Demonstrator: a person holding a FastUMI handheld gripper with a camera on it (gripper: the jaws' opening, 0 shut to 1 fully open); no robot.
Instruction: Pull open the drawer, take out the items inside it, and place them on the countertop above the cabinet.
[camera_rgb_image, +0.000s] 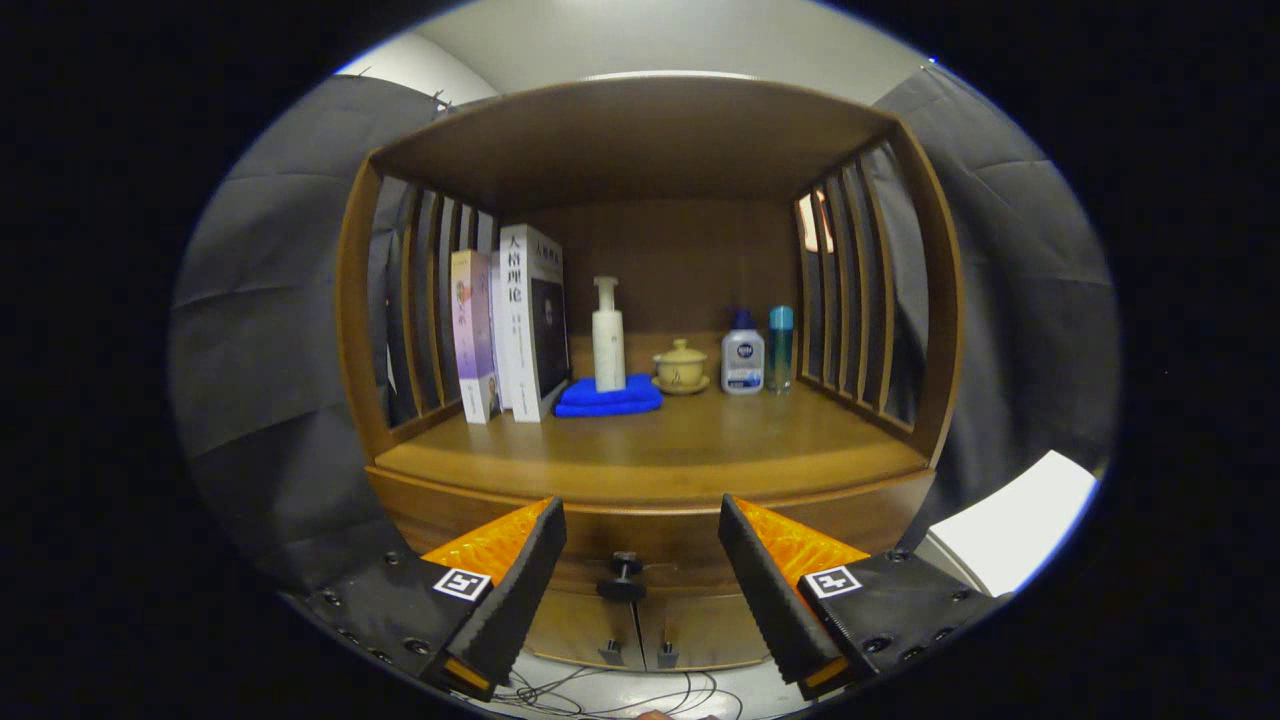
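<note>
Wooden cabinet (640, 300) dead ahead, drawer (640, 545) shut. Knob (622, 578) sits centred between tool (640, 550) fingers, slightly beyond; tool wide open, holding nothing.

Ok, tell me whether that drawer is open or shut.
Shut: the drawer front sits flush under the countertop, its knob untouched between the open tongs.
</note>
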